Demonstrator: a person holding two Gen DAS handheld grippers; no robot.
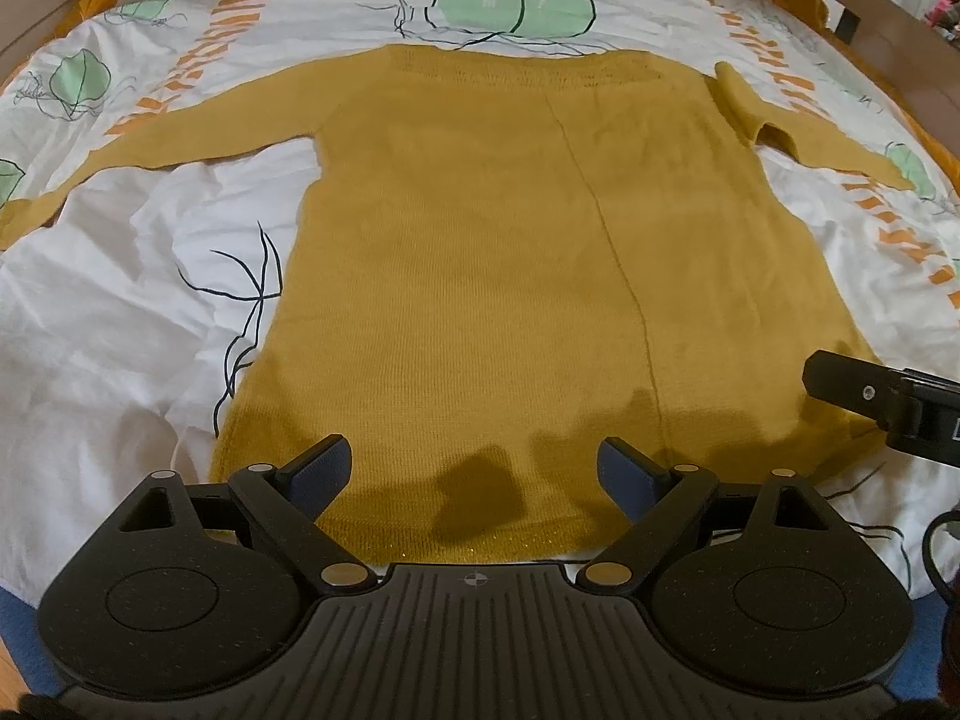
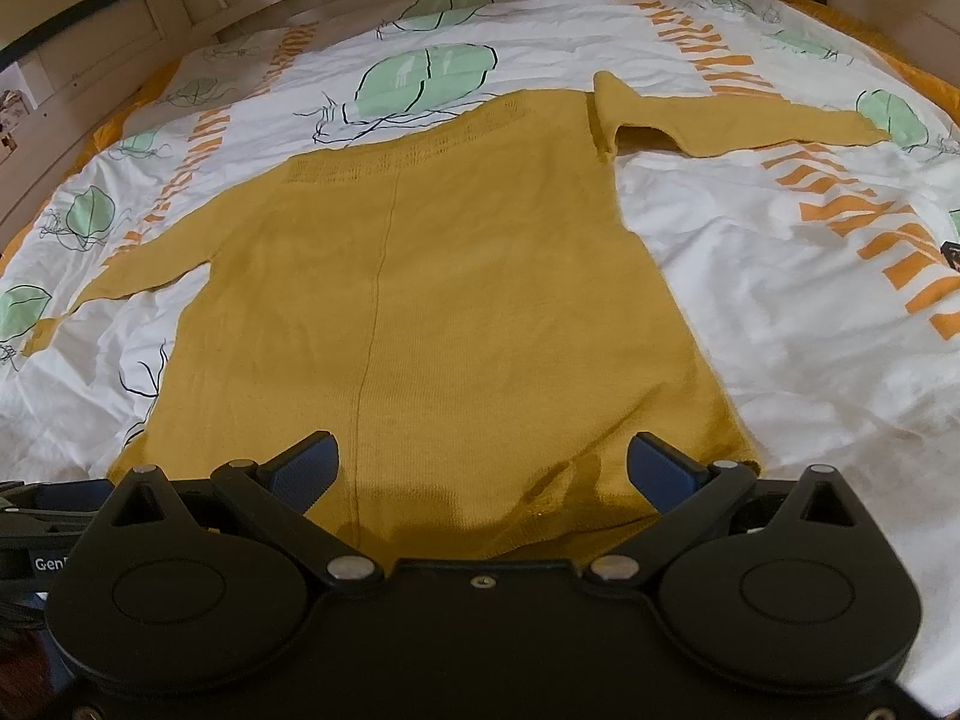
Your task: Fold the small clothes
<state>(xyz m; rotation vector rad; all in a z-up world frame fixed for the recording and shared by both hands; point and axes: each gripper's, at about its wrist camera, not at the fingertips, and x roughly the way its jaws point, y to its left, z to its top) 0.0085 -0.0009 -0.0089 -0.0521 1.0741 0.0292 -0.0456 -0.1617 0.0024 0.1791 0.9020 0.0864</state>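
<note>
sweater [image 1: 480,252] flat on bed sheet [image 1: 120,324], sleeves out both sides, right sleeve [image 2: 720,114] kinked at shoulder | left gripper [image 1: 477,468] fingers wide apart over hem, holding nothing | right gripper [image 2: 480,462] fingers wide apart over hem, holding nothing

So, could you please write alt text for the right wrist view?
A mustard-yellow knitted sweater lies spread flat on a white bedsheet printed with green leaves and orange marks, sleeves out to both sides. The right tool hovers open over its near hem.
</note>
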